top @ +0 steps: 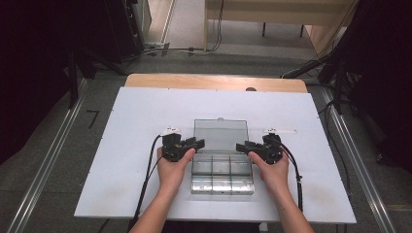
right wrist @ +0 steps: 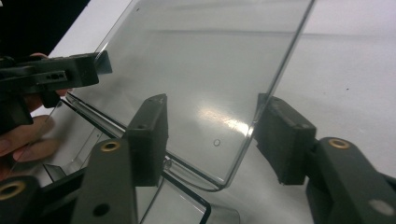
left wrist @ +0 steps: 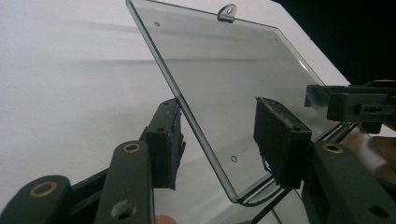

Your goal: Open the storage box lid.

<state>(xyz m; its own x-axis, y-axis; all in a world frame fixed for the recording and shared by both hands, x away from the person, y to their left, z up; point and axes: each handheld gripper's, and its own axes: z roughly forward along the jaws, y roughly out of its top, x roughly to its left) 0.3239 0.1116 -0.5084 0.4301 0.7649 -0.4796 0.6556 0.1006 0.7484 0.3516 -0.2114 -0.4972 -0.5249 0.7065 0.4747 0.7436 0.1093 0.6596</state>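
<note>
A clear plastic compartment box (top: 222, 171) sits on the white board, its see-through lid (top: 221, 135) swung open toward the far side. My left gripper (top: 199, 142) is at the lid's left edge and my right gripper (top: 240, 146) at its right edge, near the hinge. In the left gripper view the lid (left wrist: 224, 70) passes between the left gripper's (left wrist: 217, 140) jaws, which stand apart without pressing on it. The right gripper view has the lid's (right wrist: 205, 60) other edge between the right gripper's (right wrist: 210, 135) spread jaws, also unpressed. Both are open.
The white board (top: 131, 121) lies on a wooden table whose far edge (top: 214, 81) shows behind it. Small white pieces (top: 170, 130) (top: 279, 131) lie beside each gripper. Metal rails run along the floor on both sides, with dark stands and cables beyond.
</note>
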